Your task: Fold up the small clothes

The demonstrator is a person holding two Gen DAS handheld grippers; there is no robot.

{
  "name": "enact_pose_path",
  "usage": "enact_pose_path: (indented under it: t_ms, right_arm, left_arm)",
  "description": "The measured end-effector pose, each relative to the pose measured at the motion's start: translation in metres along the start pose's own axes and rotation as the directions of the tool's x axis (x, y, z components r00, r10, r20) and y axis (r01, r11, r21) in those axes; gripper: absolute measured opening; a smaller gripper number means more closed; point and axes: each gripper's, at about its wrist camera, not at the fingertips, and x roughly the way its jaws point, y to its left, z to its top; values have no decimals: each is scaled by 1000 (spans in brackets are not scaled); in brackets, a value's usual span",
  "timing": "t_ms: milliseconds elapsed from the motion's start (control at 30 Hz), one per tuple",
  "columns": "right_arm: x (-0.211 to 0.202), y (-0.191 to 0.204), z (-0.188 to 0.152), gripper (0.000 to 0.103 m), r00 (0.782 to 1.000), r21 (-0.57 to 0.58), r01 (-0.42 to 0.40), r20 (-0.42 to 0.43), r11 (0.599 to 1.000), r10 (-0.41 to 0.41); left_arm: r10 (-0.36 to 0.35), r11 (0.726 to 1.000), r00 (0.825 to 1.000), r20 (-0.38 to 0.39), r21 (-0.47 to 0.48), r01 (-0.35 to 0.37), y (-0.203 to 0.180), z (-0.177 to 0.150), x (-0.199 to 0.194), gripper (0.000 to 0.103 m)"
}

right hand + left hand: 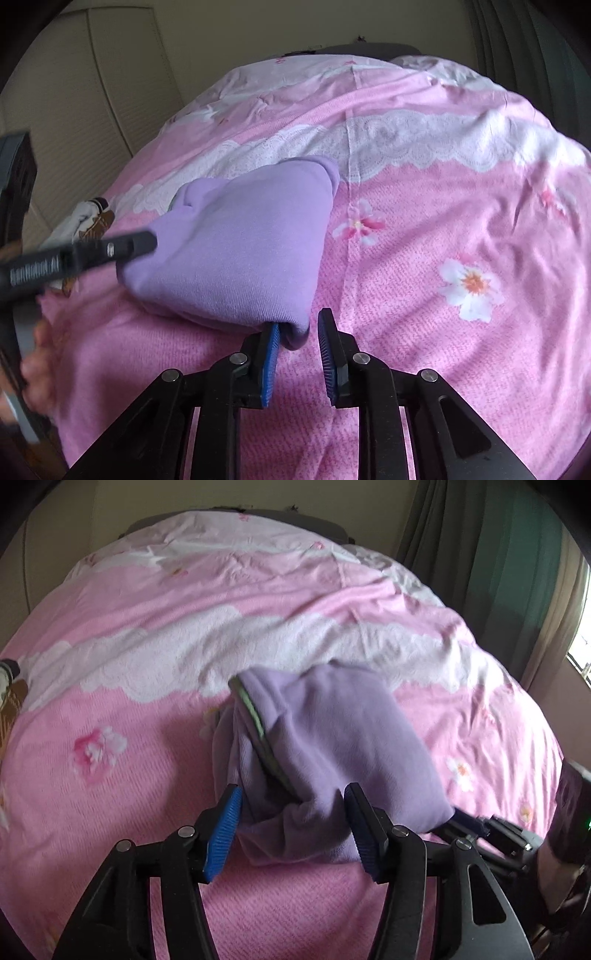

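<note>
A lilac garment (332, 738) lies folded on the pink flowered bedspread (129, 812), with a dark green-edged hem showing along its left fold. My left gripper (292, 790) stands open around its near end, and cloth bunches between the blue pads without being pinched. In the right wrist view the same garment (236, 251) is a smooth bundle. Its near corner pokes between the jaws of my right gripper (299, 321), which are narrowly open; the corner rests against the left pad and is clear of the right one. My left gripper's finger (125, 247) reaches in at the bundle's left edge.
A white and brown garment (88, 218) lies at the bed's left side. A hand (37, 354) holds the left tool. Green curtains (480, 554) and a window (583, 642) are on the right, and a pale wardrobe (92, 92) is beyond the bed on the left.
</note>
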Motion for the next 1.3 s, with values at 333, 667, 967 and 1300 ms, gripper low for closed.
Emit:
enact_pose_path:
  t_ms: [333,667,967,1300]
  right_arm:
    - [17,3,0,22,998,-51,58,-36,997,-60]
    - [5,3,1,29,997,-45,71,-24,996,-72]
    - [-46,9,18,57,989,-84,105,111,991,-95]
    - [-31,-3,48,63,986,-55,112,134,992,-104]
  left_arm:
    - [53,998,998,-14,-24,-54,12,-18,19,62]
    - [46,998,999,7,-49,-46,8,-11,-1,63]
    - [20,997,999,34,-73,-18,21,35,-9,63]
    - [-65,990,995,-75,-132,54,43,71,63,35]
